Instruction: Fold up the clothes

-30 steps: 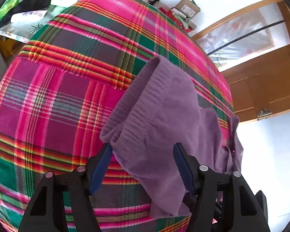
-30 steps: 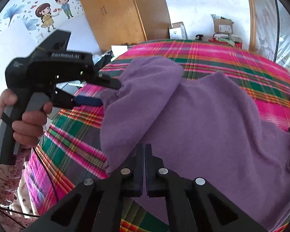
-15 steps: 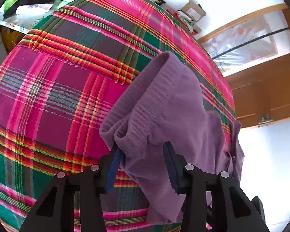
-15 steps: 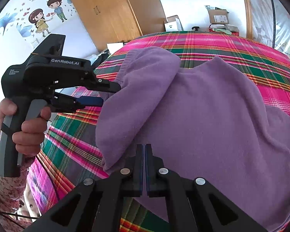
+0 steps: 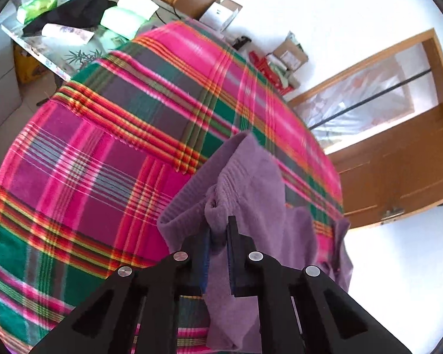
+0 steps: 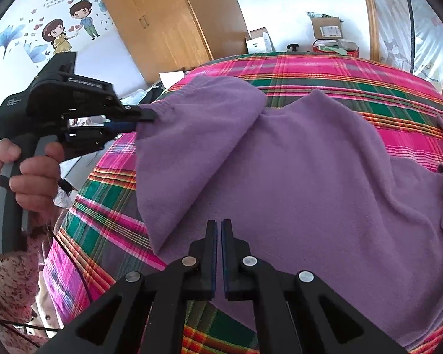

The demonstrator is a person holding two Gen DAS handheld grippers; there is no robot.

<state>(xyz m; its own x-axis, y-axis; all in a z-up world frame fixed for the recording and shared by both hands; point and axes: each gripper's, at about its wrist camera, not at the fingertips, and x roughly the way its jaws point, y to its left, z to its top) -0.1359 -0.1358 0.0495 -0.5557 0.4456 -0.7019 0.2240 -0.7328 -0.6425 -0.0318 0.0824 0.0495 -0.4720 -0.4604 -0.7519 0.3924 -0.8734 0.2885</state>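
Observation:
A purple knit sweater [image 6: 325, 177] lies spread on a bed under a pink, green and grey plaid blanket [image 6: 354, 76]. My left gripper [image 5: 220, 230] is shut on the ribbed cuff of the sweater's sleeve [image 5: 236, 183] and holds it above the blanket [image 5: 103, 162]. In the right wrist view the left gripper [image 6: 144, 119] pinches that sleeve [image 6: 192, 124] at the left. My right gripper [image 6: 218, 227] is shut over the sweater's near hem; cloth between its pads does not show.
A cluttered side table [image 5: 59, 29] stands beyond the bed's far left corner. Cardboard boxes [image 5: 289, 56] sit on the floor by the wall. A wooden wardrobe [image 6: 168, 20] and a wooden window frame [image 5: 398, 94] stand around the bed.
My left gripper has shut on the sleeve cuff and lifted it a little. The right gripper has stayed shut at the hem.

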